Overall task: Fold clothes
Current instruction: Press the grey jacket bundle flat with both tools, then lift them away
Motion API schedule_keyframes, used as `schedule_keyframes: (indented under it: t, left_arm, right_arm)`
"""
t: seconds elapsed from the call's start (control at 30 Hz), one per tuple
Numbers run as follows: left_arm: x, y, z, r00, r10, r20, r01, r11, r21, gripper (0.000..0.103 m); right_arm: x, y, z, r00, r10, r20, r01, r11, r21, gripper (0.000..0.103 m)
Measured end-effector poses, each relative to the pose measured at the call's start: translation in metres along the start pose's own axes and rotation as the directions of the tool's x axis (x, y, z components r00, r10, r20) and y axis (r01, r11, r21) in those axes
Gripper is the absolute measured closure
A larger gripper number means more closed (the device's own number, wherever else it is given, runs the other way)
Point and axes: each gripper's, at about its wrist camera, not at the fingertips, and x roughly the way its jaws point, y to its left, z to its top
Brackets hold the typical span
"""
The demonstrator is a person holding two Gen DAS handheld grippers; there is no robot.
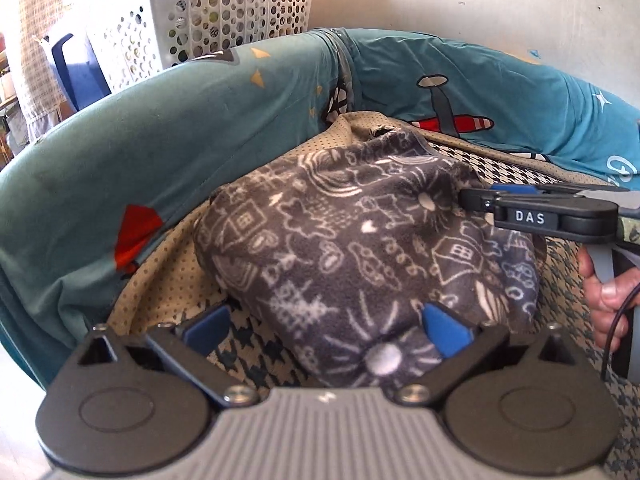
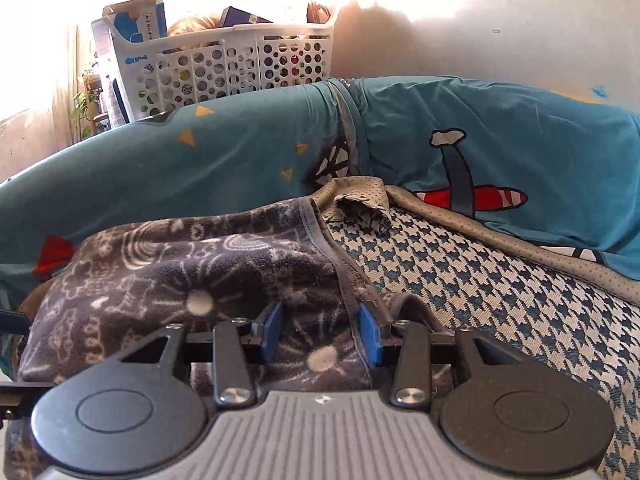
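Left gripper (image 1: 324, 330) fingers are standing apart over the fleece garment (image 1: 360, 248); right gripper (image 2: 319, 334) fingers are straddling its hem, partly apart.

Left claw (image 1: 320, 328) at bottom, blue pads (image 1: 444, 332) spread wide, not pinching; right pad touches edge of grey doodle-print fleece (image 1: 340, 248), left pad off it. Fleece lies bunched on houndstooth cover (image 1: 256, 340) w/ tan dotted cloth (image 1: 180, 280) beside it. Right claw (image 1: 480, 202) comes in from right, tips at fleece's far corner; grip unclear. Hand (image 1: 604, 292) on its handle. Teal cushions (image 1: 140, 140) behind, white laundry basket (image 1: 220, 12) top left.
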Motion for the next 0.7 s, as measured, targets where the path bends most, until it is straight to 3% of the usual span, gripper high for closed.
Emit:
schedule_keyframes:
  t: [0.17,0.33,0.47,0.57,0.7]
  left_arm:
    - [-0.015,0.003,0.005,0.999,-0.018,0.044,0.021,0.998,-0.055,0.0]
    - [-0.021,-0.01,0.002,0.998,-0.031,0.048,0.031,0.999,-0.015,0.0]
    - [-0.023,-0.024,-0.004,0.998,-0.052,0.041,0.05,0.997,0.053,0.0]
    - [-0.008,-0.031,-0.009,1.0,-0.002,-0.019,0.004,0.995,0.1,0.0]
    - [0.0,-0.03,-0.013,0.999,0.0,-0.053,0.005,0.996,0.092,0.0]
  right_arm:
    - [-0.04,-0.001,0.005,0.999,0.015,0.034,-0.015,1.0,-0.006,0.063]
    - [-0.067,-0.001,-0.009,1.0,0.017,0.023,-0.017,1.0,-0.02,0.063]
    - [-0.064,0.003,-0.023,1.0,0.005,-0.016,-0.006,0.999,-0.044,0.063]
    - [-0.042,-0.001,-0.028,0.995,-0.058,-0.081,0.056,0.998,-0.023,0.063]
    - [-0.034,-0.006,-0.028,0.993,-0.079,-0.091,0.079,0.997,-0.002,0.06]
